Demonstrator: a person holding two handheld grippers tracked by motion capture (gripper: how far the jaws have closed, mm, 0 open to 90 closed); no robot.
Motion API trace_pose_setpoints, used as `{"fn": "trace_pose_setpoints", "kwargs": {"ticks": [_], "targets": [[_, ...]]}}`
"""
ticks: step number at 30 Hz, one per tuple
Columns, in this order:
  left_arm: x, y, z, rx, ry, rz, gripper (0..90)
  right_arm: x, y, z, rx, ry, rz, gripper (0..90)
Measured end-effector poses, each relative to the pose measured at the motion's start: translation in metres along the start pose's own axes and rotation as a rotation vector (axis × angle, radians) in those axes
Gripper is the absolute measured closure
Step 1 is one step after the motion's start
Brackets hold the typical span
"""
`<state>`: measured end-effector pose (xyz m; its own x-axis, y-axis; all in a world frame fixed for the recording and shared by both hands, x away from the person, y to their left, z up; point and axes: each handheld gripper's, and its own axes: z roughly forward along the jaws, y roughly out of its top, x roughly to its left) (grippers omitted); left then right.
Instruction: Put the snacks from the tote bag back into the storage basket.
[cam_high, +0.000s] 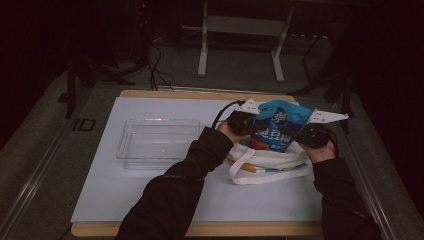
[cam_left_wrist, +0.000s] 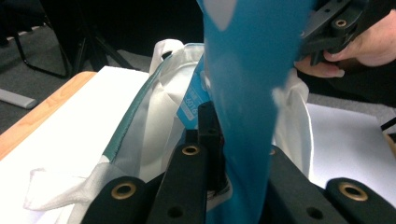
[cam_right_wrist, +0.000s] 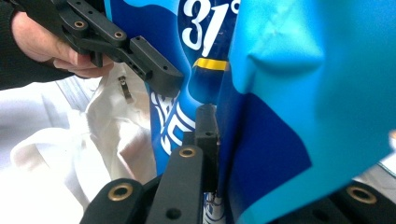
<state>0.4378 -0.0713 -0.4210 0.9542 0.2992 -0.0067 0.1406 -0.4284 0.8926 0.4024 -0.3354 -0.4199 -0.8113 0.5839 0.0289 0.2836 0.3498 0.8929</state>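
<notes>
Gripping a blue snack bag (cam_high: 278, 126) from both sides

Left gripper (cam_high: 246, 123) and right gripper (cam_high: 306, 134) clamp it above the white tote bag (cam_high: 270, 162) near the worktop's right edge.

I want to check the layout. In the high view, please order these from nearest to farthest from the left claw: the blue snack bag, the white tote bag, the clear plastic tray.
1. blue snack bag: clamped in the left claw, on its right.
2. white tote bag: just below, under the snack bag.
3. clear plastic tray: farthest, off to the left on the white mat.
</notes>
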Motion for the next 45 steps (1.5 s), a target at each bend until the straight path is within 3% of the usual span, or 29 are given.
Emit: {"fn": "trace_pose_setpoints", "kwargs": {"ticks": [5, 16, 23, 37, 45], "targets": [[0.002, 0.003, 0.000, 0.011, -0.017, -0.009, 89.7, -0.001, 0.000, -0.001, 0.000, 0.004, 0.003, 87.0], [0.003, 0.018, -0.010, -0.008, -0.026, 0.016, 89.9, -0.001, 0.014, -0.009, -0.019, 0.004, -0.016, 87.8], [0.000, 0.037, -0.025, -0.043, -0.042, 0.031, 89.9, 0.004, 0.034, -0.026, -0.046, 0.003, -0.049, 88.0], [-0.004, 0.070, -0.055, -0.050, -0.050, 0.084, 90.0, 0.015, 0.073, -0.044, -0.063, 0.015, -0.102, 88.4], [-0.006, 0.079, -0.073, -0.041, -0.067, 0.097, 90.0, 0.023, 0.090, -0.048, -0.057, 0.043, -0.122, 88.4]]}}
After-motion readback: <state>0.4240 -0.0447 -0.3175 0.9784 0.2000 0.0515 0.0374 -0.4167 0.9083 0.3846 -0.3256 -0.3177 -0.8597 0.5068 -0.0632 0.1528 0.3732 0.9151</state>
